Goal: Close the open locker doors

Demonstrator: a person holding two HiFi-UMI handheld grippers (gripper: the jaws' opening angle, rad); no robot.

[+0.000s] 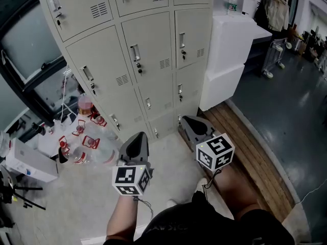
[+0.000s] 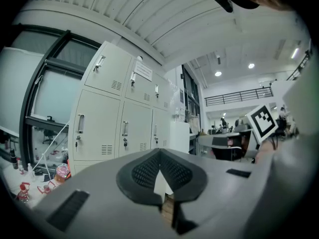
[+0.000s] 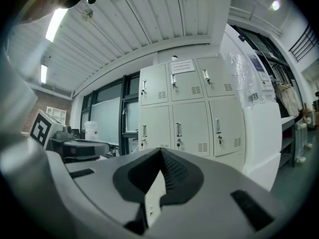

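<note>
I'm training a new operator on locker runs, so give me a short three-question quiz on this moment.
1. True or false: every locker door in the head view looks shut.
2. The jaws of the left gripper are: A) wide apart, B) together with nothing between them, C) closed on a key.
3. What stands against the right side of the lockers?
Key: 1 true. 2 B. 3 stacked white boxes.

Grey floor [image 1: 286,101], wooden strip [image 1: 255,152], seemingly a window [image 2: 55,98]
</note>
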